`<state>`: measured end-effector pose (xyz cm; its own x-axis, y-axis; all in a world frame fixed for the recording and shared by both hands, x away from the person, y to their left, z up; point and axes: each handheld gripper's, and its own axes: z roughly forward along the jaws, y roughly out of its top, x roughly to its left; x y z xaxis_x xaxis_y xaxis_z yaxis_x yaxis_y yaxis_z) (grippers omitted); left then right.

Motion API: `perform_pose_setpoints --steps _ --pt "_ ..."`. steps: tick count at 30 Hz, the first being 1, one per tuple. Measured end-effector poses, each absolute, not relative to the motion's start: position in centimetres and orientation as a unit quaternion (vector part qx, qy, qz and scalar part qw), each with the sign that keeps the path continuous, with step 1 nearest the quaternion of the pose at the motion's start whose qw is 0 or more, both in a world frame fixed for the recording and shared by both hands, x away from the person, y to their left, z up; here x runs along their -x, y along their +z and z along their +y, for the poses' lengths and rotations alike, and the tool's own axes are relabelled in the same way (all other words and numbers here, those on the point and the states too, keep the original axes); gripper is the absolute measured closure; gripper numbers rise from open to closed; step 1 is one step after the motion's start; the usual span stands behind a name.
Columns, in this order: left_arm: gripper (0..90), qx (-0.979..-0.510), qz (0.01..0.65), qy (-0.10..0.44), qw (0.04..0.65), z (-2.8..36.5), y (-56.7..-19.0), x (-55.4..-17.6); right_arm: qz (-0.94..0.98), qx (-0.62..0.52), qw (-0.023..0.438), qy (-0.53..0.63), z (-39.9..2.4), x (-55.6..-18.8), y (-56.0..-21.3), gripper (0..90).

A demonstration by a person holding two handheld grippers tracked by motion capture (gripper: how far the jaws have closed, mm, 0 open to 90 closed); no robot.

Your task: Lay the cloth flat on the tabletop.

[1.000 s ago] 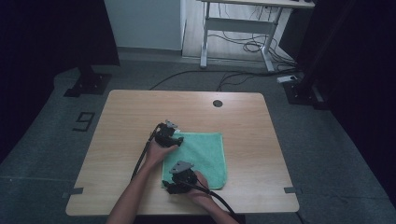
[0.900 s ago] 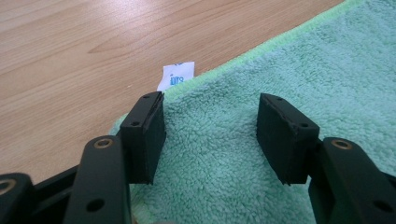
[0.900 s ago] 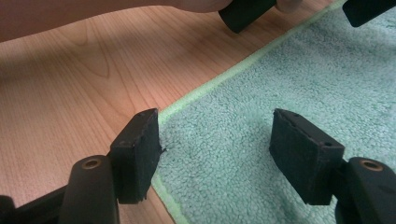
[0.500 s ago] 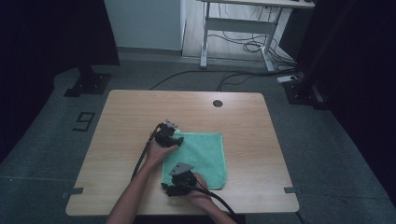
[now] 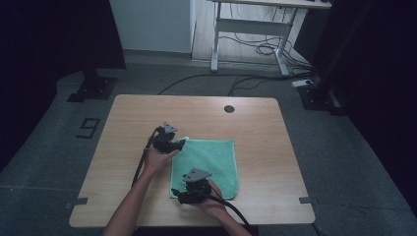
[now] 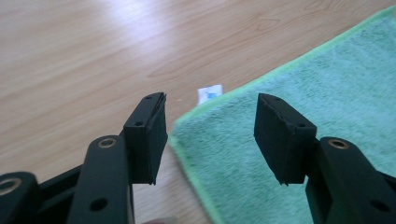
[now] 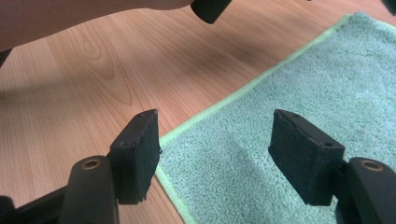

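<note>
Two tongs, left (image 6: 210, 135) and right (image 7: 215, 156), stand released over the near-side corners of the green towel (image 5: 209, 160), which we find flat on the counter (image 5: 123, 123), ungrasped and unfolded.

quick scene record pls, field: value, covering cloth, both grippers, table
cloth: green towel, flat on the table, small white tag at its far-left corner
left gripper: open, jaws astride that far-left corner, nothing pinched
right gripper: open, jaws astride the near-left corner, nothing pinched
table: light wood, round dark hole near far edge
grip status: neither corner gripped yet
</note>
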<state>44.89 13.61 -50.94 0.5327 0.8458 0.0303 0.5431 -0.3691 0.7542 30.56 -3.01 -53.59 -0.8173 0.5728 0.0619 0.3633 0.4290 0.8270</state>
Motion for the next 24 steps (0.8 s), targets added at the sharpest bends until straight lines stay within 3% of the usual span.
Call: perform_pose_setpoints --steps 9,24 --pt "43.0 -0.790 0.451 0.223 0.350 15.1 -51.3 -45.5 0.839 -0.270 0.109 0.460 -2.5 -30.5 -53.7 34.4" --pt "43.8 -0.795 0.467 0.190 0.337 15.2 -52.7 -47.3 0.844 -0.264 0.104 0.455 -1.9 -30.4 -54.2 35.5"
